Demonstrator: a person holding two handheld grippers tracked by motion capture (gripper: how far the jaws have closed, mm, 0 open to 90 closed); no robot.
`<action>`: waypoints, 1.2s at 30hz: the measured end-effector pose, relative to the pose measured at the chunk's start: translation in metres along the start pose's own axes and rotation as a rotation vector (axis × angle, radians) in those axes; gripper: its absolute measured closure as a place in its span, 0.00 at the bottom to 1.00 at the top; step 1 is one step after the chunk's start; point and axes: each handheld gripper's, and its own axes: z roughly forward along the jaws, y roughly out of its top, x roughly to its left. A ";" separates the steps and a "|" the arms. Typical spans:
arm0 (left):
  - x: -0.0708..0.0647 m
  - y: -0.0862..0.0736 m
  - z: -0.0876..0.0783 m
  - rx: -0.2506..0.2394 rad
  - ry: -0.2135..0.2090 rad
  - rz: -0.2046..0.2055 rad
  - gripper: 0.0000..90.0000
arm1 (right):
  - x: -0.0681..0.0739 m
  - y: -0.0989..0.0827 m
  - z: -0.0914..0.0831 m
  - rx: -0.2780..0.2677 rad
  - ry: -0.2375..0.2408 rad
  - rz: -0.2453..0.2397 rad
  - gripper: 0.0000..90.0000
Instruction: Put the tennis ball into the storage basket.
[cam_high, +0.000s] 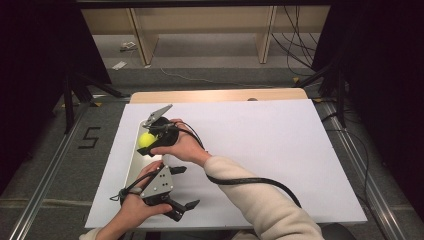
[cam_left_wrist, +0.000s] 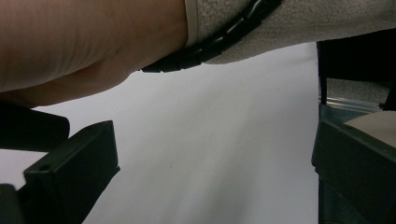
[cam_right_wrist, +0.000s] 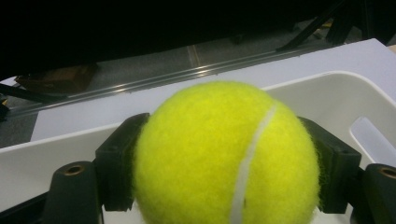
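Right hand-held gripper (cam_high: 148, 141): clamped on fuzzy yellow-green tennis ball (cam_right_wrist: 226, 154), held over long white plastic tray (cam_right_wrist: 327, 93) | Left hand-held gripper (cam_high: 184, 207): spread, empty, low over white surface (cam_high: 260, 150) | Progress: ball grasped; release into tray judged outstanding.

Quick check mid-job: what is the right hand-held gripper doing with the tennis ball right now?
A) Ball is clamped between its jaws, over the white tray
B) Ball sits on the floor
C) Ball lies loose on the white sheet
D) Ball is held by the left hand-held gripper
A: in the right gripper view the tennis ball sits between both jaws of the right hand-held gripper, with the white tray behind and below it.
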 end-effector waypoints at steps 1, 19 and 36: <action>0.000 0.000 0.000 0.000 0.000 -0.001 0.00 | 0.000 0.000 0.001 -0.001 0.001 -0.002 0.29; -0.001 0.000 0.000 0.001 -0.003 0.001 0.00 | -0.002 -0.004 0.009 0.034 0.007 -0.001 0.29; -0.001 0.000 0.000 0.002 -0.006 0.004 0.00 | -0.001 -0.006 0.015 0.055 0.011 0.003 0.29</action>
